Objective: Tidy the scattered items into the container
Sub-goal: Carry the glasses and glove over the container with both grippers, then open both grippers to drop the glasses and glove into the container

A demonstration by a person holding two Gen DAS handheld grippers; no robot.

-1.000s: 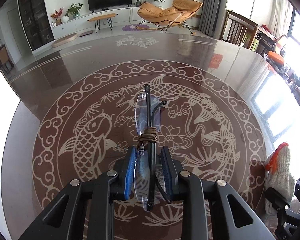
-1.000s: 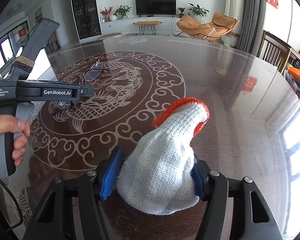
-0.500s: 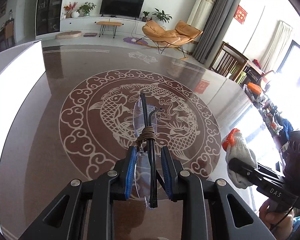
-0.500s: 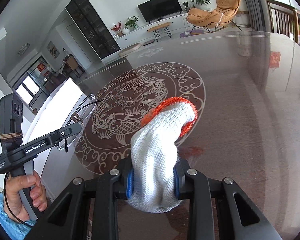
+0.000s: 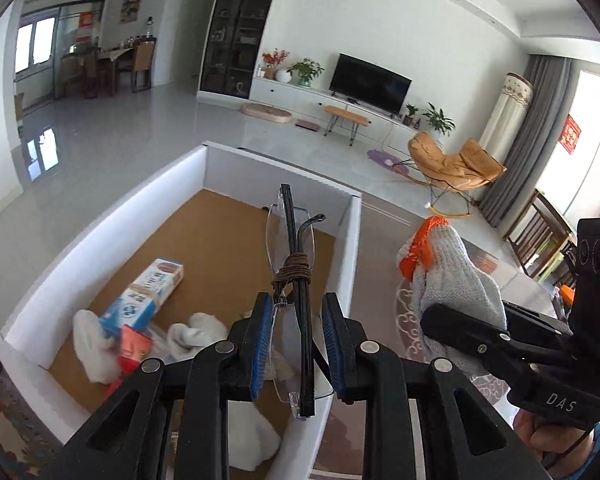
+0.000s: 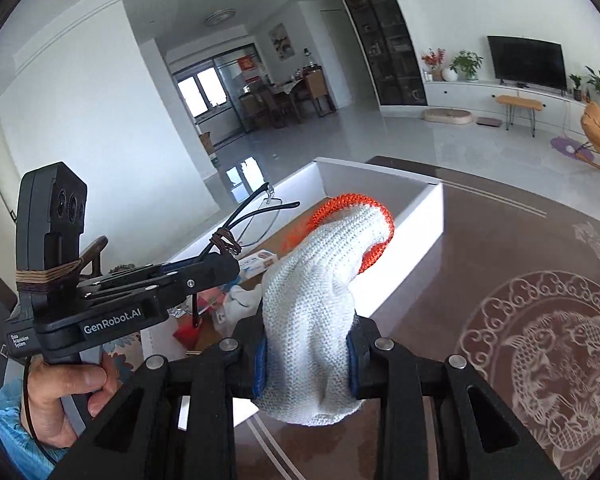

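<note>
Bright living-room space is filling both my views: pale glossy floor, a dark flat television [image 5: 370, 85] on a long white cabinet and an orange lounge chair [image 5: 452, 164] far beyond my jaws. Under me, the dark brown glossy tabletop with a pale fish medallion [image 6: 548, 344] is lying to the right of my right jaws.

I am holding both grippers over the big white-walled box with a brown cardboard floor [image 5: 356, 248], which is sitting ahead of and below the left jaws and ahead-left of the right ones. Inside it, below and left of the left jaws, a blue-and-white carton [image 5: 148, 292], crumpled white cloth [image 5: 196, 334] and something red, too blurred to name, are lying together.

My right gripper [image 6: 308, 354] is squeezing a white knitted work glove with an orange cuff [image 6: 324, 280]; the cuff is standing up past the fingertips, over the box's near wall.

My left gripper [image 5: 298, 346] is clamping a folded pair of rimless glasses with black temples [image 5: 292, 248], bound with brown cord just beyond the blue pads [image 5: 260, 340]. The glasses are sticking out forward of the jaws, above the box's interior.
</note>
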